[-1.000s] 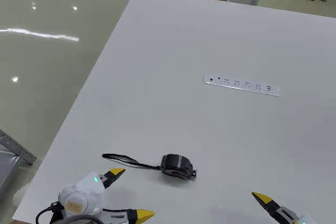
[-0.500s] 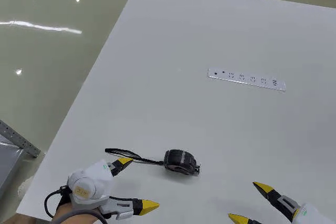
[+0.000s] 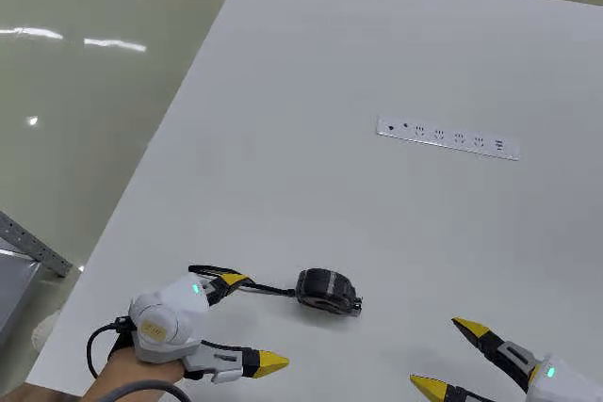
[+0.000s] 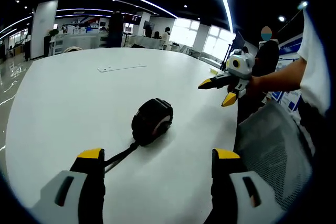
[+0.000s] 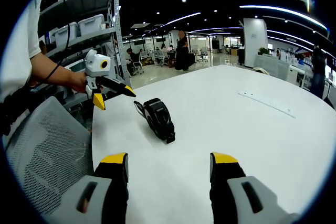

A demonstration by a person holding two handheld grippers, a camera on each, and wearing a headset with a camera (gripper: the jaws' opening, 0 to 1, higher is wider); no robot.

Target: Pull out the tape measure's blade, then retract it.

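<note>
1. Tape measure [image 3: 327, 290]: lies on the white table [image 3: 377, 214] near its front edge, blade in its case, between my two grippers.
2. My left gripper [image 3: 256, 320]: jaws spread wide, empty; one tip is at the strap [image 4: 119, 157] (contact cannot be told).
3. My right gripper [image 3: 441, 353]: jaws spread, empty, apart from the case.

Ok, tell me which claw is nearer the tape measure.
Left. The left claw is close beside the tape measure, one tip at its strap. The right claw is farther off on the opposite side, bare table between.
</note>
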